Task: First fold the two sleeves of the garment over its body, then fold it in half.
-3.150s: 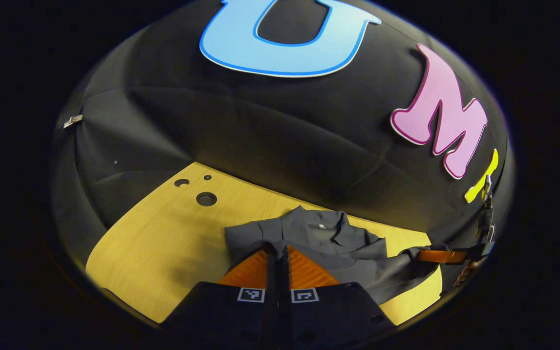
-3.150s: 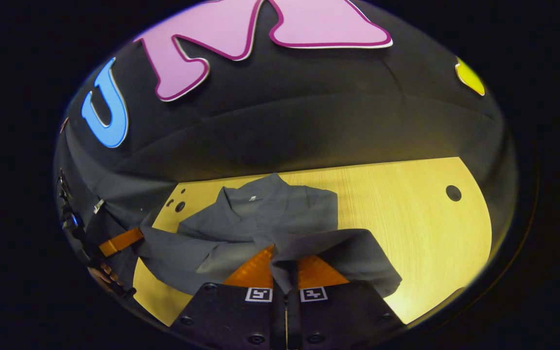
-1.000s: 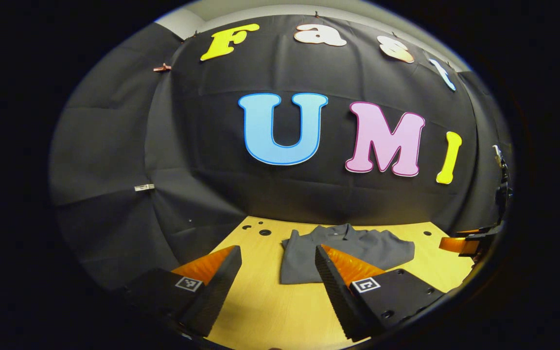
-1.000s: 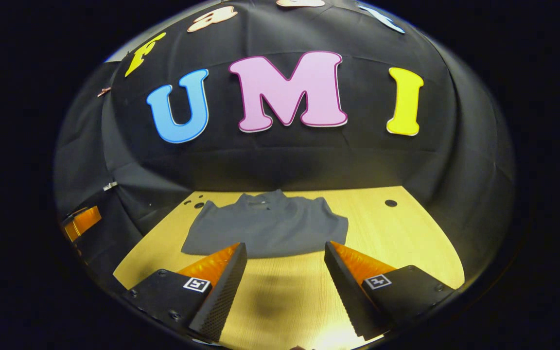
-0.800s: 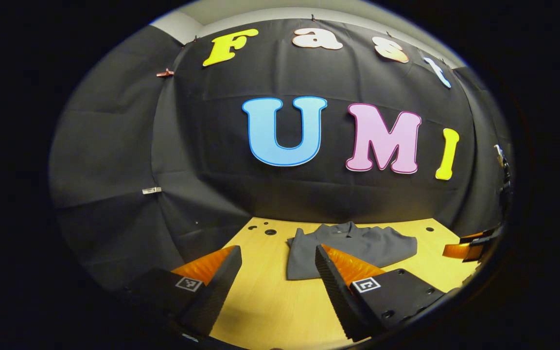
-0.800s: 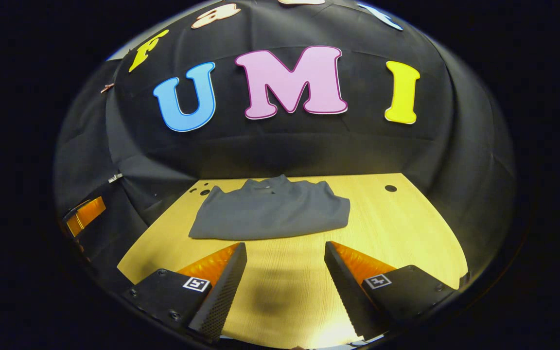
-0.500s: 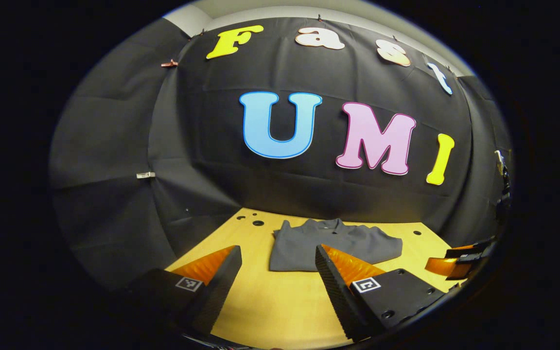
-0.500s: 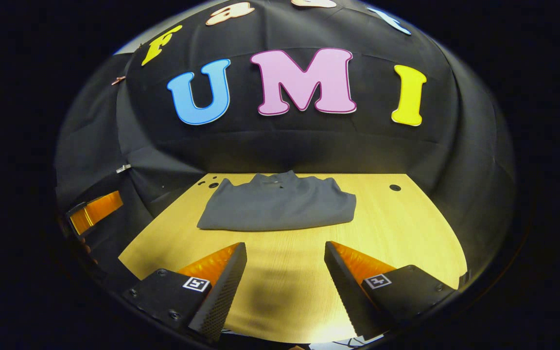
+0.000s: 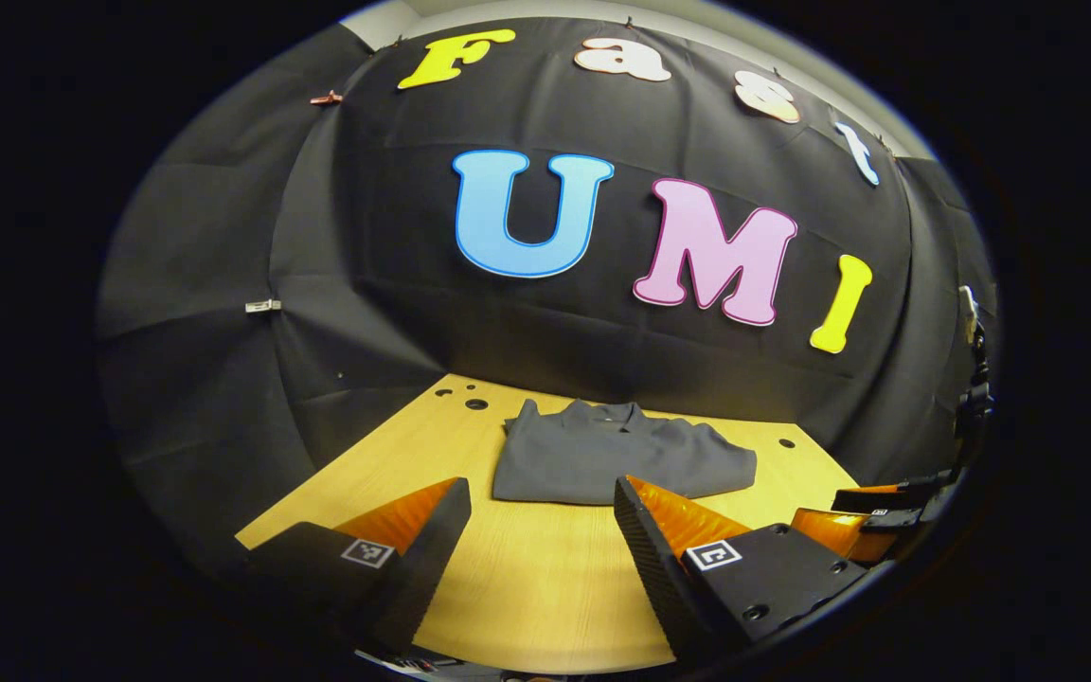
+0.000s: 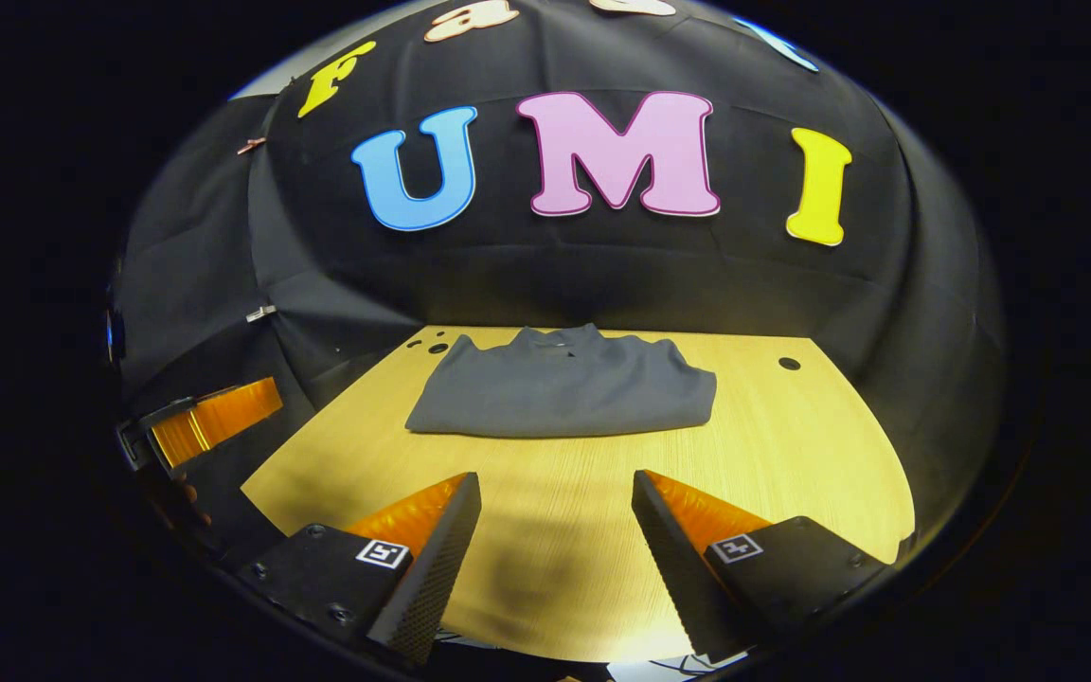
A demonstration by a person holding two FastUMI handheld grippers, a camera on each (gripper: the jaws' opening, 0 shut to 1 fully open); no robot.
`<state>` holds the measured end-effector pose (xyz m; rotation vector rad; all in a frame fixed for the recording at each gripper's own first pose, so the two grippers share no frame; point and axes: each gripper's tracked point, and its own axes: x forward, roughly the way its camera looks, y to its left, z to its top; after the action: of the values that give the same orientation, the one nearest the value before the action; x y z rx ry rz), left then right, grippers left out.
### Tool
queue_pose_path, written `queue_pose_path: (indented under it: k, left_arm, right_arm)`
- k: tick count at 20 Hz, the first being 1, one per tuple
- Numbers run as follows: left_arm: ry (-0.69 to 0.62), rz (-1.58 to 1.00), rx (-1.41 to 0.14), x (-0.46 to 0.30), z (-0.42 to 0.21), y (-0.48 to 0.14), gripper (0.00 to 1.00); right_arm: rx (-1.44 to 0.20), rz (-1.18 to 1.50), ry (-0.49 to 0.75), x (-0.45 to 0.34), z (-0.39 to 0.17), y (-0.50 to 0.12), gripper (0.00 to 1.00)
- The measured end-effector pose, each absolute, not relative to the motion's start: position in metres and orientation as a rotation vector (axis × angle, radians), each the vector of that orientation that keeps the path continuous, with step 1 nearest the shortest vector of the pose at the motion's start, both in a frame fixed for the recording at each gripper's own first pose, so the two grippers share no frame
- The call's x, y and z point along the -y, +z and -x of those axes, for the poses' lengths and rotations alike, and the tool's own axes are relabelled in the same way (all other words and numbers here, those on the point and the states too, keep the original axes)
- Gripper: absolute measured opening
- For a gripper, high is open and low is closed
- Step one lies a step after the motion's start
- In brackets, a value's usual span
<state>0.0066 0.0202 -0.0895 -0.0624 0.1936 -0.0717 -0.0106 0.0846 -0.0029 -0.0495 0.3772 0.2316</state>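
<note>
The grey collared garment (image 9: 617, 461) (image 10: 564, 396) lies folded into a compact rectangle at the far side of the wooden table (image 9: 527, 578) (image 10: 555, 530), collar toward the wall. My left gripper (image 9: 542, 488) hangs open over the table's near part, well short of the garment, with nothing between its orange fingers. My right gripper (image 10: 556, 481) is likewise open and holds nothing, a good way in front of the garment. The right gripper's orange fingers (image 9: 849, 526) appear at the right edge of the left gripper view. The left gripper's finger (image 10: 214, 414) shows at the left edge of the right gripper view.
Small round holes (image 9: 476, 404) (image 10: 789, 364) sit in the tabletop near its far corners. The black cloth wall rises right behind the table. Bare wood lies between both grippers and the garment.
Both grippers let go of the garment, opened, and pulled back toward the table's near edge. The garment now lies folded and still; over the last second it only shifts in view as the grippers retreat.
</note>
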Motion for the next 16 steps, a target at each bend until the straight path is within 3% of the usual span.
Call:
queue_pose_path:
  k: [16]
  left_arm:
    - [-0.091, 0.054, -0.240, -0.017, -0.019, -0.105, 0.96]
  right_arm:
    - [-0.355, 0.063, 0.198, -0.079, -0.021, 0.016, 0.99]
